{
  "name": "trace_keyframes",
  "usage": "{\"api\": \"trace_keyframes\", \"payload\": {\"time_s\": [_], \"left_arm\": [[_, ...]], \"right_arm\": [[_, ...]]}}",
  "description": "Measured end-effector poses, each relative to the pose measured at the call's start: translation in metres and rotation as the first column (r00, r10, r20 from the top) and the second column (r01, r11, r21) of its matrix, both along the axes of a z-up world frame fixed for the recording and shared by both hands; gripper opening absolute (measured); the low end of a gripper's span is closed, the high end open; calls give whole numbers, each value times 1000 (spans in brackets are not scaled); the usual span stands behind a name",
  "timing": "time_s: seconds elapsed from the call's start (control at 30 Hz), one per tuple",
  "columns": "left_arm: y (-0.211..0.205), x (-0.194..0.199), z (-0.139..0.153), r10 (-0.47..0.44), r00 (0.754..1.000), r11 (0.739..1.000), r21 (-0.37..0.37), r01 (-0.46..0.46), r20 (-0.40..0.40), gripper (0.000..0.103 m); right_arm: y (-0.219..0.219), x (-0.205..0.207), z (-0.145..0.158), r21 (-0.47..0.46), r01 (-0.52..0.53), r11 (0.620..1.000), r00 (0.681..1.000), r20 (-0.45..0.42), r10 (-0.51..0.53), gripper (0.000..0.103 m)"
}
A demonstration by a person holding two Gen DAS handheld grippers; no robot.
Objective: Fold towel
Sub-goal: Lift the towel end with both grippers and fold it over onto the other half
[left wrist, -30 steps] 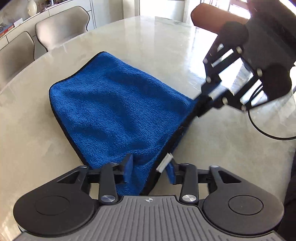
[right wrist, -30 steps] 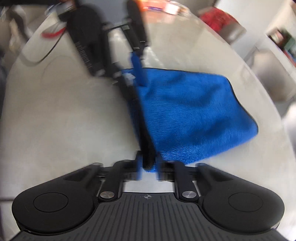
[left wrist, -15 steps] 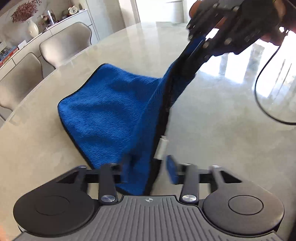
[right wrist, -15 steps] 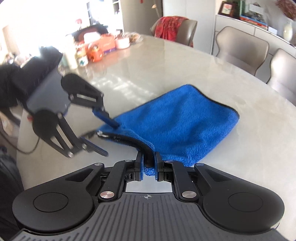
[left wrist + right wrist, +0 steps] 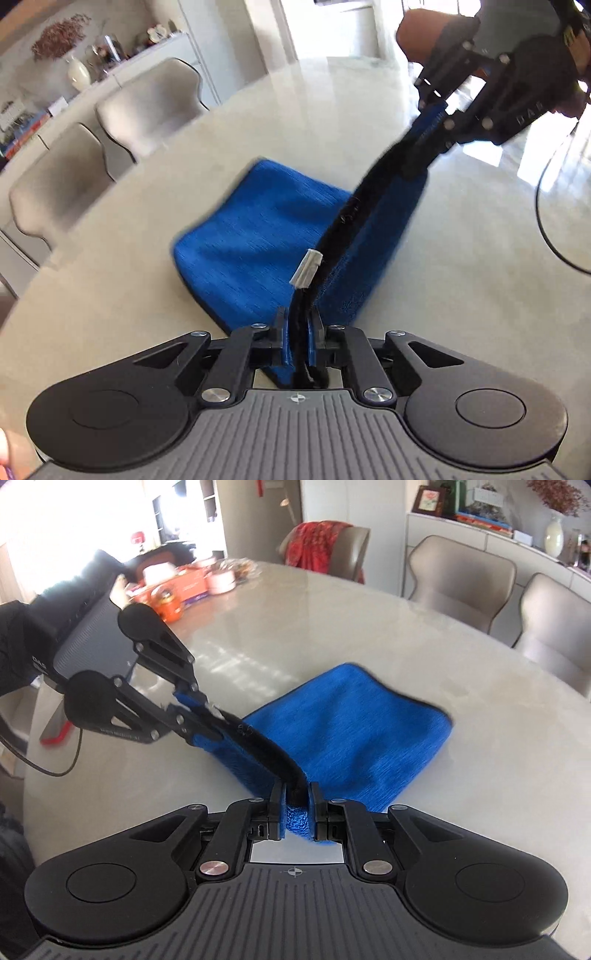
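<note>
A blue towel [image 5: 258, 236] with black trim and a white tag [image 5: 306, 267] lies partly on the round table; it also shows in the right wrist view [image 5: 354, 731]. My left gripper [image 5: 299, 334] is shut on one corner of its near edge. My right gripper [image 5: 297, 805] is shut on the other corner. The black-trimmed edge is stretched taut between them, lifted above the table. The far half rests on the table, doubled over. The right gripper shows at the upper right of the left wrist view [image 5: 436, 122]; the left gripper shows at the left of the right wrist view [image 5: 195, 709].
A beige marble table [image 5: 129, 277] carries the towel. Beige chairs [image 5: 147, 107] stand beyond its far edge. Orange boxes and containers [image 5: 177, 587] sit at the far end of the table. A black cable [image 5: 546, 221] hangs at the right.
My left gripper has closed on the towel's corner. Both grippers have lifted the near edge higher and pulled it taut. The towel's far part has slid and bunched shorter on the table.
</note>
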State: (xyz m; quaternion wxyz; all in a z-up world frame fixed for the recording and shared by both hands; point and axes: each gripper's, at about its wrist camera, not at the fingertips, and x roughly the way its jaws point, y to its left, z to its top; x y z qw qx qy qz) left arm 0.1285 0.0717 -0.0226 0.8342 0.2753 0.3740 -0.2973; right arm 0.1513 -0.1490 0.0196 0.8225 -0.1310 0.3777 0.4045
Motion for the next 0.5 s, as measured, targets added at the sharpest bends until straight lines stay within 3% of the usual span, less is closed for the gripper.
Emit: {"api": "trace_keyframes", "payload": {"time_s": [0.23,0.5], "left_arm": [[-2,59,0,38,999,999,-4,-38,28,9],[-1,120,-16,84,996,996,-14,-84,-21,10]], "right_arm": [[4,54,-2,-24,56,998,998,19,-55,11],[12,126,-30,-95,80,992,996,-38,-84,12]]}}
